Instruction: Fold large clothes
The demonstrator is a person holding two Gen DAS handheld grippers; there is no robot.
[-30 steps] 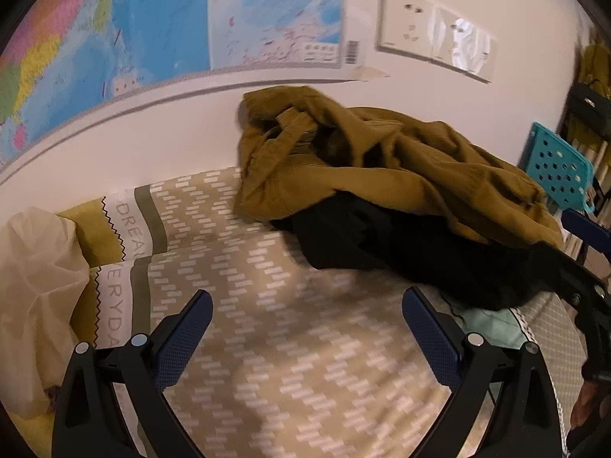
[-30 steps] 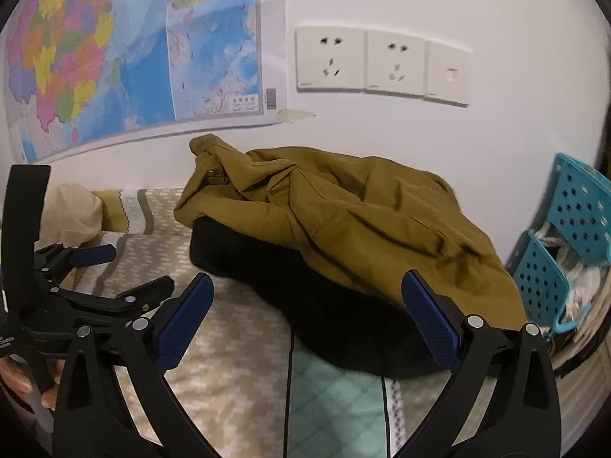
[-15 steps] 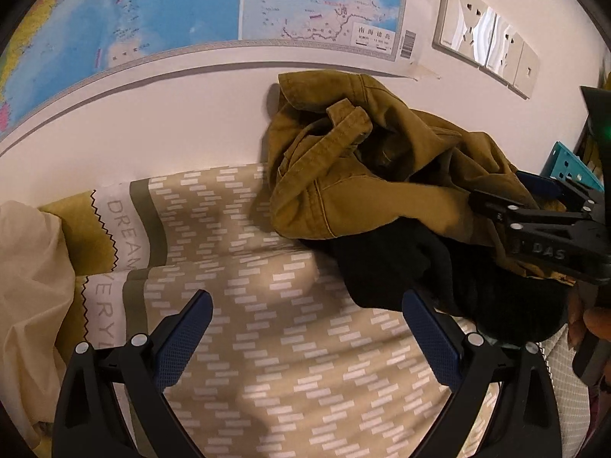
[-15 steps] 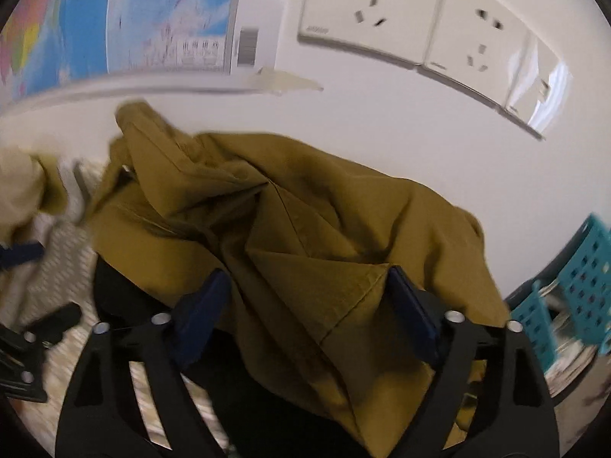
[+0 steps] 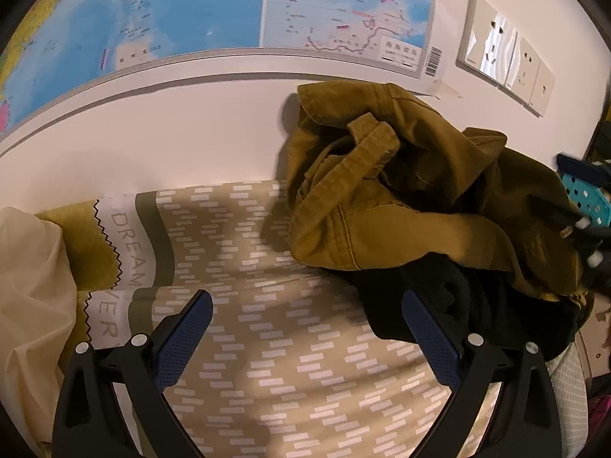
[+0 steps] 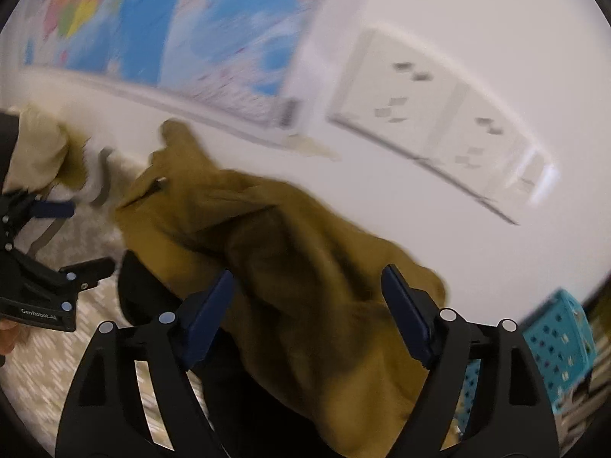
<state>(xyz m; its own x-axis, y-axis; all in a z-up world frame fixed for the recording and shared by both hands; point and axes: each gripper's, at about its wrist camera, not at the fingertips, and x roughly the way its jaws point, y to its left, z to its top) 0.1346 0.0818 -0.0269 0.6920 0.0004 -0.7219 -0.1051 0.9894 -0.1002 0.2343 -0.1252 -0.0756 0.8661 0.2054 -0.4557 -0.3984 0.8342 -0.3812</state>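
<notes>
A crumpled mustard-brown garment (image 5: 401,194) lies heaped against the wall on the patterned bed cover (image 5: 267,343), on top of a black garment (image 5: 439,305). My left gripper (image 5: 305,324) is open and empty over the cover, left of the heap. My right gripper (image 6: 307,305) is open, its jaws on either side of a fold of the brown garment (image 6: 305,267) without closing on it; the view is blurred. The right gripper shows blurred at the right edge of the left wrist view (image 5: 580,229). The left gripper shows in the right wrist view (image 6: 49,282).
A wall map (image 5: 191,11) and wall sockets (image 5: 504,61) are behind the bed. A cream cloth (image 5: 30,305) lies at the left by a yellow pillow (image 5: 88,248). A teal perforated basket (image 6: 557,336) stands at the right.
Both grippers moved closer to the heap. The right gripper swung in fast and tilted, and now has the brown garment between its open jaws. The left shifted left, showing more bed cover.
</notes>
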